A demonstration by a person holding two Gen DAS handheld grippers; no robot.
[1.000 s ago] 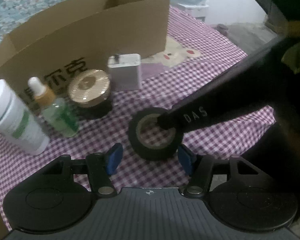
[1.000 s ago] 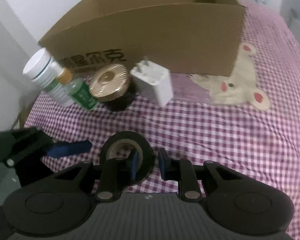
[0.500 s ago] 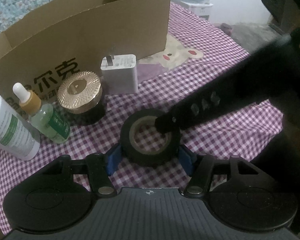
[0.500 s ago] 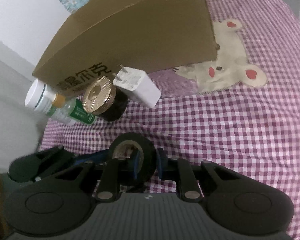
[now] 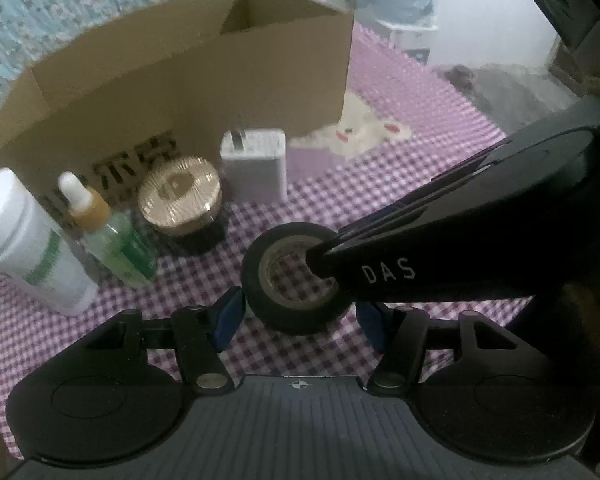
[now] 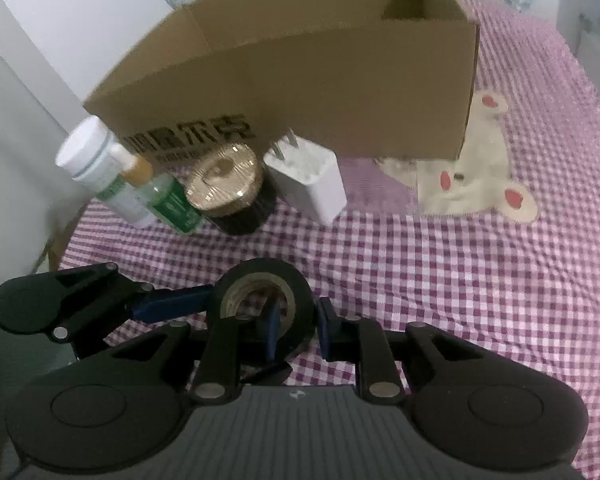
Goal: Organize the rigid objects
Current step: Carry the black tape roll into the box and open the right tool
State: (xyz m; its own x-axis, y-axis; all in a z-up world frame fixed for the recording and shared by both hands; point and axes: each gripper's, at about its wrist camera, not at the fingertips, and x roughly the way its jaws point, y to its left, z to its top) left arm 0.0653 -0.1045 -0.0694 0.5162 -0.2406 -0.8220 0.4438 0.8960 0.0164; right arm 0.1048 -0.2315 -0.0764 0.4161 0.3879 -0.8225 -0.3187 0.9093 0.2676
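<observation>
I had the black tape roll pinched through its wall by my right gripper, one blue pad inside the core, one outside, jaws nearly pressed together. The roll sat at 6 o'clock of the checkered tablecloth, seemingly just lifting. My left gripper was half spread, straddling the same roll with pads just beside it, gripping nothing that I could see. Step in hand, as I judged it: picking the roll to put it in the cardboard box at 12 o'clock. Next move needed the left gripper clear, then a lift high enough to pass the box's near wall. At 10 to 11 o'clock stood a white bottle, dropper bottle, gold-lidded jar and white charger, close against the box front; these blocked a straight path. Open cloth lay at 2 to 4 o'clock; the table edge dropped off at 9 o'clock.
</observation>
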